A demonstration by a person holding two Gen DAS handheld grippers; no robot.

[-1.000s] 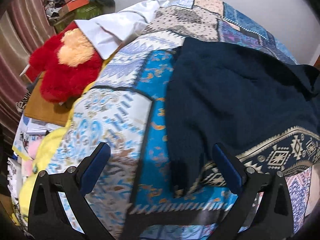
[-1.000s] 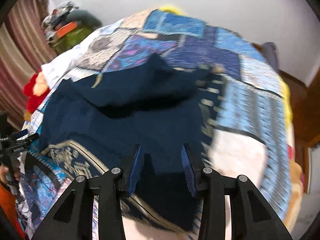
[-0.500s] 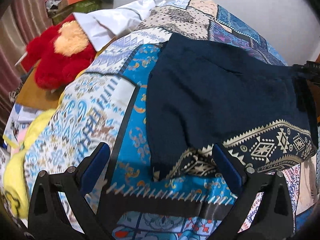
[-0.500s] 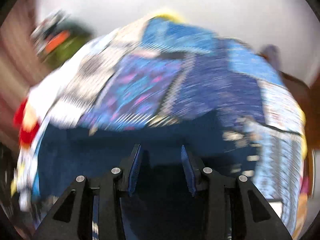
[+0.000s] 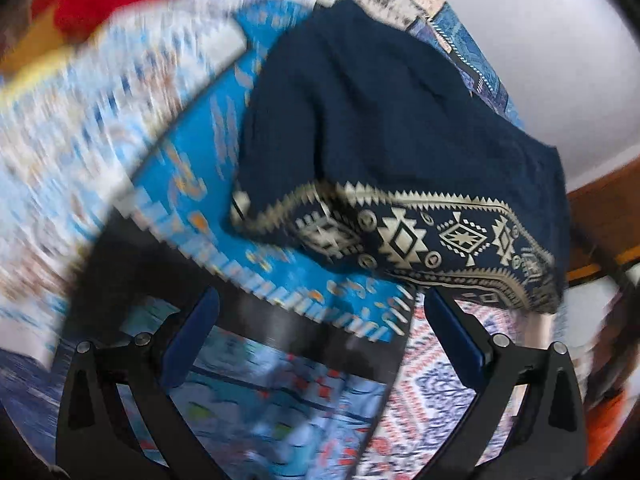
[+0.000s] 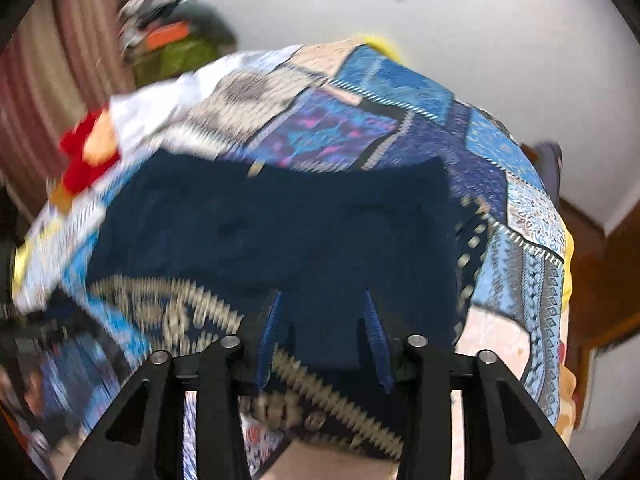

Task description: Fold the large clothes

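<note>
The garment [image 5: 400, 128] lies folded on the bedspread [image 5: 192, 152]. The left gripper [image 5: 320, 344] is wide open and empty. The right gripper [image 6: 320, 332] is opening above the fabric. Risk: a pad snags cloth and drags the fold apart.

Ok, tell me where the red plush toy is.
The red plush toy lies at the bed's left edge in the right wrist view, beside the white cloth, beyond the navy garment.
</note>
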